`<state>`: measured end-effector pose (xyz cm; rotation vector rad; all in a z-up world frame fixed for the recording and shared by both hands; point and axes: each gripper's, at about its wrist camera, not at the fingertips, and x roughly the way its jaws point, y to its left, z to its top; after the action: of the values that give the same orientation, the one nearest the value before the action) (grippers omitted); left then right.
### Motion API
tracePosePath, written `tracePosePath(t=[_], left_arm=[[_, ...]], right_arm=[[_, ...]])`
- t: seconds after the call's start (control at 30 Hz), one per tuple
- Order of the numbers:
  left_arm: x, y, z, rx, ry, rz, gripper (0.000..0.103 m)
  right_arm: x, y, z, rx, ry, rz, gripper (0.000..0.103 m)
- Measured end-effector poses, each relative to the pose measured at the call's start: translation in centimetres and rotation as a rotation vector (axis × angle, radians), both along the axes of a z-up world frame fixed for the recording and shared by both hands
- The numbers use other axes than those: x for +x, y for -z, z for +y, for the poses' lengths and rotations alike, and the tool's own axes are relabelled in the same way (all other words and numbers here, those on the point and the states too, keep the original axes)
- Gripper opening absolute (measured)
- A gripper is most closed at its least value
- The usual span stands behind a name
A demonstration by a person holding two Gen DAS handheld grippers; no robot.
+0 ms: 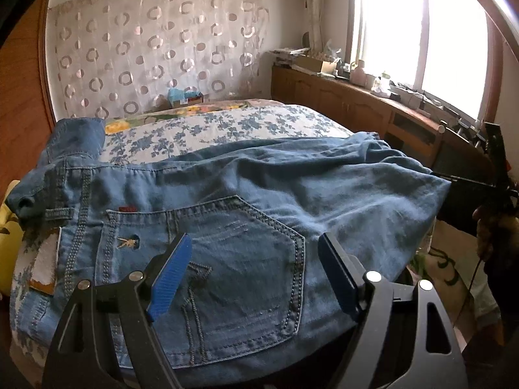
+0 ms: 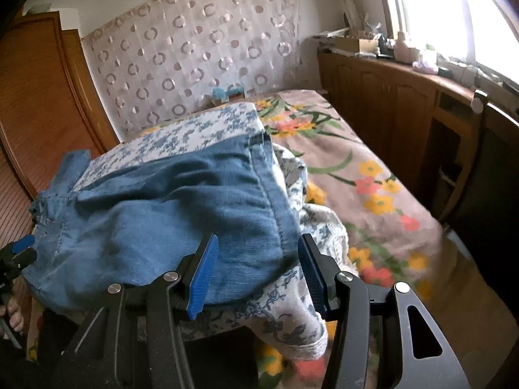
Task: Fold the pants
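Blue jeans [image 1: 259,188] lie across a blue-flowered white quilt [image 1: 211,126] on the bed, waistband to the left and back pocket [image 1: 227,259] facing up. My left gripper [image 1: 254,240] hovers open just over that pocket, its blue pads touching nothing. In the right wrist view the leg end of the jeans [image 2: 162,201] is bunched on the quilt [image 2: 194,129]. My right gripper [image 2: 258,240] stands open there, with the denim's rounded edge between its pads and neither pad pressing on it. The right gripper [image 1: 493,162] also shows at the jeans' far right end.
A flower-print bedspread [image 2: 356,168] covers the bed to the right of the quilt. A cluttered wooden cabinet [image 1: 356,103] runs under the bright window. A wooden wardrobe [image 2: 39,103] stands at left and a patterned curtain [image 1: 155,42] hangs behind the bed. A yellow object [image 1: 9,236] sits beside the waistband.
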<state>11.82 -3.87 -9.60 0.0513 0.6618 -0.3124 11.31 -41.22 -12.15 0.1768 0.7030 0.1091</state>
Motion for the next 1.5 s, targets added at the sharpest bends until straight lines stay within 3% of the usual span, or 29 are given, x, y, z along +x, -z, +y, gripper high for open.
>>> tracePosePath(t=[0.17,0.2,0.27,0.37,0.67,0.87,1.2,1.33,1.5], left_arm=[[0.0,0.1,0.0,0.001,-0.001,0.002,0.080],[0.0,0.1,0.0,0.001,-0.002,0.002,0.080],[-0.1,0.2,0.0,-0.003,-0.002,0.004,0.080],[-0.3,0.2,0.0,-0.003,-0.006,0.004,0.080],[-0.7,-0.7,1.4,-0.019,-0.028,-0.022,0.080],[-1.3,-2.1,3.4,-0.029,-0.064,-0.053,0.080],[-3.2,-5.0,9.2,-0.040,-0.175,-0.122,0.080],[-3.9,-5.4,11.4,-0.032,-0.217,-0.144,0.080],[-4.0,-5.2,13.1,-0.042,-0.247,-0.140,0.080]], right_arm=[[0.2,-0.6,-0.1,0.020,-0.011,0.003,0.050],[0.3,-0.7,-0.3,0.025,-0.016,0.003,0.044],[0.3,-0.6,0.0,0.022,-0.038,0.013,0.014],[0.1,-0.8,0.2,-0.001,-0.055,-0.003,0.007],[-2.1,-5.5,1.4,-0.038,-0.083,-0.168,0.003],[-2.5,-8.9,5.1,-0.066,-0.198,-0.240,0.003],[-2.1,-14.2,15.4,-0.067,-0.470,-0.354,0.003],[-1.9,-15.8,19.9,-0.045,-0.585,-0.372,0.003],[-1.3,-15.5,22.8,-0.036,-0.686,-0.312,0.003]])
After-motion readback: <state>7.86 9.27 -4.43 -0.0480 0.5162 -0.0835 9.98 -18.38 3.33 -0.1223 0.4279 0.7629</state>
